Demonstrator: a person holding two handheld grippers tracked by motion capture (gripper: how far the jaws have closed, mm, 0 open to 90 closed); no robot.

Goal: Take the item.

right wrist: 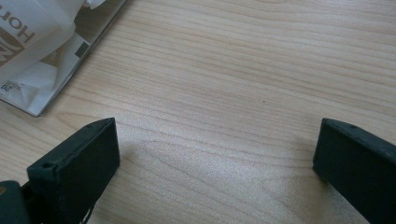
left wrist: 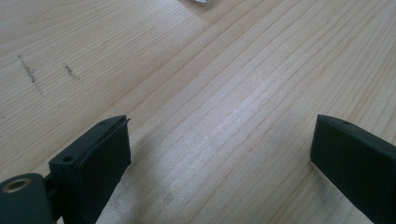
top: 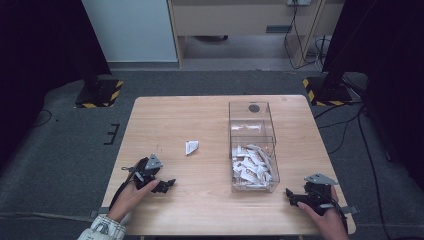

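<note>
A clear plastic box (top: 252, 147) stands right of the table's middle, its near half holding several white paper packets (top: 251, 167). One loose white packet (top: 191, 147) lies on the wood left of the box. My left gripper (top: 166, 185) rests near the front left, below that packet, open with bare wood between its jaws (left wrist: 219, 154); the packet's edge (left wrist: 201, 1) peeks in at the top of the left gripper view. At the front right my right gripper (top: 292, 198) is open over bare wood (right wrist: 217, 156), with the box's corner and packets (right wrist: 37, 51) at the upper left.
The wooden table (top: 165, 115) stands on grey carpet. Two black stands with yellow-striped bases (top: 98, 93) (top: 323, 90) sit beyond its far corners. A cabinet and cables lie farther back.
</note>
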